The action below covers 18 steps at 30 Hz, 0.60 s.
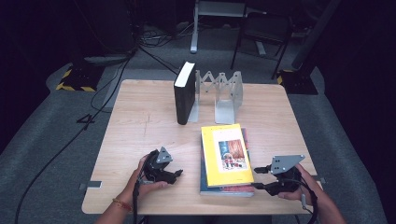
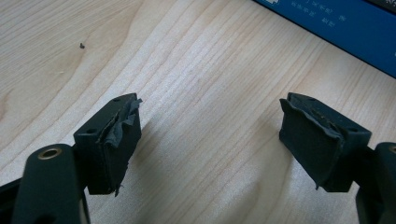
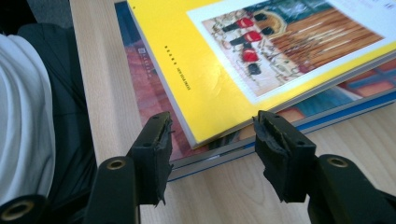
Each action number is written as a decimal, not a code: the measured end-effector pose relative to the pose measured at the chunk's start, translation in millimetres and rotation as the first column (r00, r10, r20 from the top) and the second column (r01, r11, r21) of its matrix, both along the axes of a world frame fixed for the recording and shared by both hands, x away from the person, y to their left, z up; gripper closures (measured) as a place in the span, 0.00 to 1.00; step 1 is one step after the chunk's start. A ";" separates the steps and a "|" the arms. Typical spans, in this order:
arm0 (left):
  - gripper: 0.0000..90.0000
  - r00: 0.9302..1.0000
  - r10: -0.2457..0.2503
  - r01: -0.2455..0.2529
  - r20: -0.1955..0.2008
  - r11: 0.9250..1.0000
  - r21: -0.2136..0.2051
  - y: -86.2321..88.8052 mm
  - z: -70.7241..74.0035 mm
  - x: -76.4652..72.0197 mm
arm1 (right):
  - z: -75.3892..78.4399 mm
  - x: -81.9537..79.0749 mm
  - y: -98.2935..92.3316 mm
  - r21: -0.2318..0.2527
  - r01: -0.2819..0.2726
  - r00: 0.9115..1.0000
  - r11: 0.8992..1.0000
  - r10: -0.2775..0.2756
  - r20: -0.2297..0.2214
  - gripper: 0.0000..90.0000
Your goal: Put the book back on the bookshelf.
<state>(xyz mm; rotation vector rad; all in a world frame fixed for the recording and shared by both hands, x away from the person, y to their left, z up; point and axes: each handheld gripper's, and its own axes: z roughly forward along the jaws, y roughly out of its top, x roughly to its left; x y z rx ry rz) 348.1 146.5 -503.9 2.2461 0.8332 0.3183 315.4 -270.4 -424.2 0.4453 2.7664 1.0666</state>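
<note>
Yellow book [image 1: 226, 154] lies flat on top of a stack of two; a blue-edged book [image 1: 227, 190] sits under it, on the wooden table [image 1: 140, 121]. Landmark for all that follows: this yellow book.

Its long axis runs away from the person, toward the metal bookend rack [image 1: 219, 93] and the upright black book [image 1: 184, 92] beyond the far end.

Right gripper [image 1: 259, 178] is just beside the book's near right corner. In the right gripper view that corner [image 3: 205, 133] points into the gap between the two jaws, which stand apart and press on nothing. Pads not yet on the cover.

Left gripper [image 1: 178, 174] is off the book's near left side, clear of the stack, jaws spread over bare wood with nothing between them; the blue edge [image 2: 336, 23] shows past them.

Judgement: right hand is nearer and already aligned. A short push toward the corner would seat the jaws for a pinch, though they straddle the corner rather than the cover's thickness.
</note>
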 end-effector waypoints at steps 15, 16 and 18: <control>0.20 1.000 -0.015 0.015 -0.006 1.000 0.000 -1.5 -0.3 2.9 | -12.8 7.7 11.1 -0.049 0.037 0.999 0.998 -0.038 -0.019 0.48; 0.19 1.000 -0.018 0.018 -0.006 1.000 0.004 -1.5 -0.2 3.5 | -13.0 8.0 10.9 -0.043 0.041 0.999 0.998 -0.042 -0.022 0.47; 0.18 1.000 -0.015 0.015 -0.006 1.000 0.004 -2.1 -0.3 4.1 | -13.6 8.5 10.9 -0.039 0.044 0.999 0.998 -0.045 -0.025 0.47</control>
